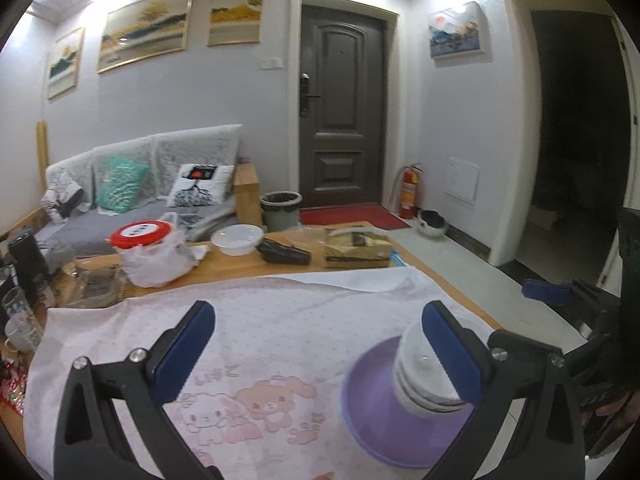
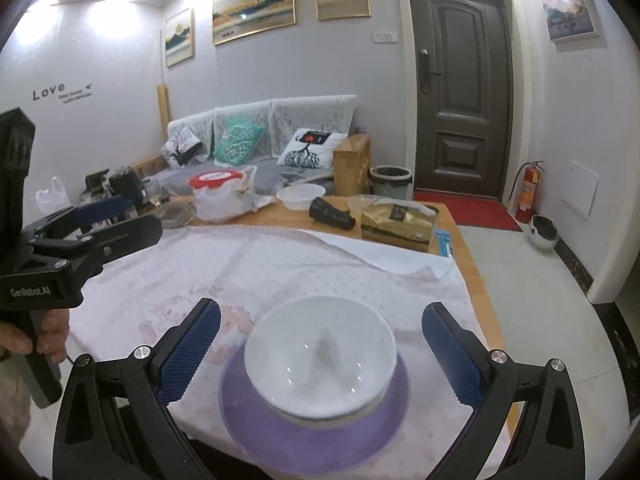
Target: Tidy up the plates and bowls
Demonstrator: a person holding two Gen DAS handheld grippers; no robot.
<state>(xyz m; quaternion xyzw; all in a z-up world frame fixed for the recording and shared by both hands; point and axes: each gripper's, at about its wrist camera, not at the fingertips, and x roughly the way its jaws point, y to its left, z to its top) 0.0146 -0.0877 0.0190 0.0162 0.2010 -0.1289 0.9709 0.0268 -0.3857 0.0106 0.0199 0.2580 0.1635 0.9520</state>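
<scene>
Your right tongs [image 2: 320, 354] stand wide open with nothing pressed between the blue pads; the stack of white bowls [image 2: 320, 364] sits squarely in the gap, low in the centre of the right wrist view, with clear space on both sides. Your left tongs [image 1: 318, 350] are spread as wide as they go and hold nothing. In the left wrist view the same stack lies at the lower right, partly hidden behind the right-hand finger, not between the two.

The bowls rest on a purple plate [image 2: 312, 440], which lies flat on the pink cloth [image 2: 280, 272] covering the near part of the table [image 2: 460, 232]. The bowls are round, so no axis favours one approach. From these views, your right hand looks the nearer and is already lined up on the stack, while the left points past it to one side.

Further off, in the upper middle of the right wrist view, one more white bowl [image 2: 301, 196] stands alone on bare wood beyond the cloth, well apart from the stack. It looks like the piece left to gather.
</scene>
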